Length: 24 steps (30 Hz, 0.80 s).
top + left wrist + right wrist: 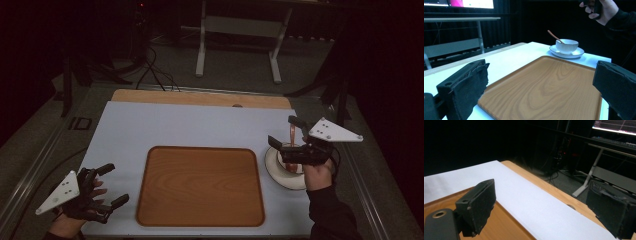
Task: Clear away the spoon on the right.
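**Right hand poised over the bowl, left hand waiting off the tray's corner**

Starting on the left: the left gripper (102, 186) rests low at the near corner of the white table (190, 125), jaws spread wide and holding nothing. Ahead of it and to its right lies the wooden tray (200, 186), bare. Seen along this gripper's own jaws, the tray runs away toward the far side, and beyond its far end stand the white bowl (566, 46) on its saucer (567, 52), well apart from this hand.

Moving right, the right gripper (289, 136) hovers directly above that bowl (295, 161), jaws apart and empty as well. So the bowl lies straight below this gripper, and this is plainly the nearer hand. The wooden spoon (292, 134) stands in the bowl with its handle leaning up and away, its long axis steeply tilted (in the left gripper view it slants up toward that picture's left).

The high view hides most of the bowl under the right gripper; the left gripper view shows bowl, saucer and spoon (554, 36) cleanly from the side. The right gripper view looks out over the table edge toward the room, past the tray's corner (439, 200), so my guess is the hand must tip downward before closing on anything.
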Tool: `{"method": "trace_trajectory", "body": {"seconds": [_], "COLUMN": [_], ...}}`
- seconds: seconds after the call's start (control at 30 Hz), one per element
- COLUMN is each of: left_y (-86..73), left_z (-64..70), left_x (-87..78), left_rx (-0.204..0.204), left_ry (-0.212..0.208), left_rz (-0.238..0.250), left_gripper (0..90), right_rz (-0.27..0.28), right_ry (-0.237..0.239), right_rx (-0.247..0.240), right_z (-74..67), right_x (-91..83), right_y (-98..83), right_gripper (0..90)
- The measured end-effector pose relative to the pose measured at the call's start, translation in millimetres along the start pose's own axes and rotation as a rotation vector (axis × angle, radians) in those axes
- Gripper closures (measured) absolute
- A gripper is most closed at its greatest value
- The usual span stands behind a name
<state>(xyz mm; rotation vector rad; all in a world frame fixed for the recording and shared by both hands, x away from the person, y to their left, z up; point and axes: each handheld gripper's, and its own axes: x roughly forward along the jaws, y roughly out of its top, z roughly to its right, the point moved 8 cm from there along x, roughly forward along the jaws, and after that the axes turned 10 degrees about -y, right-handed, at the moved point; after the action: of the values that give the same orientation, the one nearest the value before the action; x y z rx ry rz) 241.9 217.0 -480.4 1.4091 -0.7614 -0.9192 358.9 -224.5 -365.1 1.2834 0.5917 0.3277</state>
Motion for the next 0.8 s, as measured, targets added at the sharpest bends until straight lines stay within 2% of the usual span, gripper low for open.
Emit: {"method": "trace_trajectory", "body": {"seconds": [0.13, 0.17, 0.23, 0.33, 0.37, 0.4, 0.43, 0.5, 0.7, 0.73, 0.77, 0.8], "left_y": [-0.2, -0.3, -0.4, -0.5, -0.6, -0.6, -0.5, -0.7, -0.9, -0.9, -0.7, -0.5], "left_z": [0.2, 0.2, 0.3, 0.5, 0.6, 0.7, 0.8, 0.4, 0.1, -0.2, -0.3, -0.4], "left_x": [0.2, 0.2, 0.3, 0.4, 0.4, 0.4, 0.3, 0.5, 0.6, 0.5, 0.4, 0.2], "left_rx": [0.000, 0.001, 0.001, 0.001, 0.002, 0.003, 0.002, 0.001, -0.005, -0.006, -0.008, -0.009], "left_ry": [-0.001, 0.000, -0.001, -0.001, -0.001, -0.001, -0.003, -0.001, 0.001, 0.003, 0.002, 0.003], "left_rz": [-0.002, -0.003, -0.003, -0.004, -0.005, -0.005, -0.003, -0.005, -0.003, -0.002, 0.000, 0.002], "left_gripper": [0.0, 0.0, 0.0, 0.0, 0.0, 0.0, 0.0, 0.0, 0.0, 0.0, 0.0, 0.0], "right_rz": [-0.011, -0.021, -0.033, -0.044, -0.050, -0.063, -0.063, -0.089, -0.133, -0.146, -0.146, -0.168], "right_ry": [-0.028, -0.057, -0.081, -0.088, -0.113, -0.120, -0.120, -0.155, -0.208, -0.228, -0.228, -0.255], "right_rx": [0.012, 0.019, 0.035, 0.056, 0.064, 0.080, 0.080, 0.096, 0.136, 0.157, 0.157, 0.186], "right_z": [9.3, 16.1, 23.5, 30.6, 36.2, 42.1, 42.1, 52.5, 67.9, 72.9, 72.9, 78.8], "right_x": [5.0, 8.5, 12.1, 15.6, 17.5, 20.3, 20.3, 25.9, 34.7, 37.6, 37.6, 41.0], "right_y": [-1.2, -3.3, -6.3, -9.7, -12.1, -16.2, -16.2, -24.8, -40.4, -45.9, -45.9, -52.2], "right_gripper": [9.2, 9.2, 9.2, 9.2, 9.2, 9.2, 9.2, 9.2, 9.2, 9.2, 9.2, 9.2]}}
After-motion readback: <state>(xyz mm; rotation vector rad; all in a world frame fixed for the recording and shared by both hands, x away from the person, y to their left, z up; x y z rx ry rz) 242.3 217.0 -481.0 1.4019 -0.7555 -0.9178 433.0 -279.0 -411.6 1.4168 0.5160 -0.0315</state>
